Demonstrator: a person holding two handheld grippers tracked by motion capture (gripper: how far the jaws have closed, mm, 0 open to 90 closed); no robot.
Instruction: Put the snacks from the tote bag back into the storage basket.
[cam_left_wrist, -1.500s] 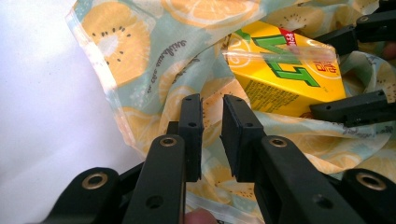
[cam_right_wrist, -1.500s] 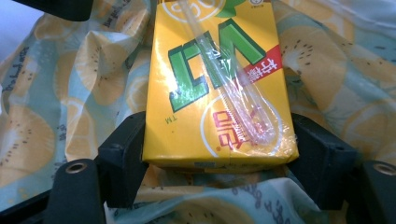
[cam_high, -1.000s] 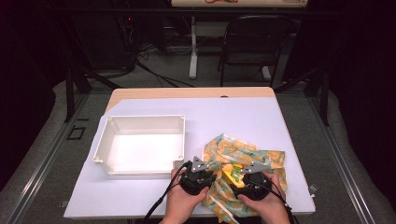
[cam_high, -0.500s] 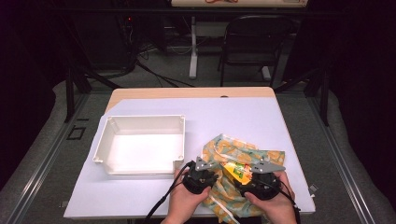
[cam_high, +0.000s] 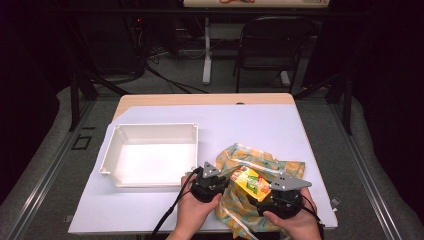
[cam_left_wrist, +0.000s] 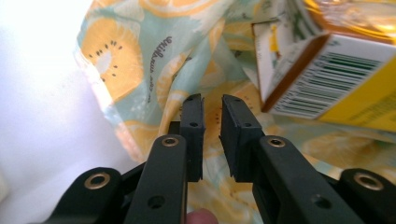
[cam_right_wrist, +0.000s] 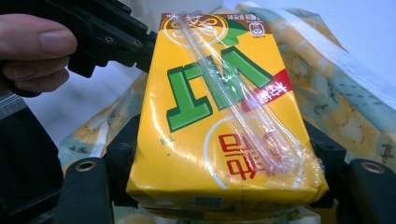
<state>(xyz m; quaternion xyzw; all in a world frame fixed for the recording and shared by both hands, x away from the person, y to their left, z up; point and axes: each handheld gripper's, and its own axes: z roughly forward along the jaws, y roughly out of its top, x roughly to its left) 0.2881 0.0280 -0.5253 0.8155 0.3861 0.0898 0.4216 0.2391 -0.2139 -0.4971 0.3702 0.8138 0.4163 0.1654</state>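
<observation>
Between the right gripper's (cam_right_wrist: 224, 154) jaws, a yellow drink carton (cam_right_wrist: 219, 116) is clamped across its width, one jaw on each long side, printed face up toward the camera. A wrapped straw (cam_right_wrist: 229, 88) is seen stuck diagonally across that face. In the high view the carton (cam_high: 249, 181) is held just above the fruit-print bag (cam_high: 260, 165), near the front right of the table (cam_high: 250, 122), between the two grippers.

Risks, judged from this pose:
- Grip is taken on the soft side walls only; with too much squeeze the carton could be dented or burst, with too little it could slide out, since the laminated surface looks slick.
- The straw could be snagged or peeled off if the carton is dragged against the bag's edge.
- The bag is thin film and could be lifted or pulled along with the carton.

The left gripper (cam_left_wrist: 211, 116) is seen with jaws narrowly apart, a slim gap between the pads, nothing clamped; bag film lies just beyond the tips and the carton's barcode end (cam_left_wrist: 327, 79) sits close by, up and to one side. A pinch there could miss the film entirely.

The white tray (cam_high: 150, 155) lies empty, left of the bag.
</observation>
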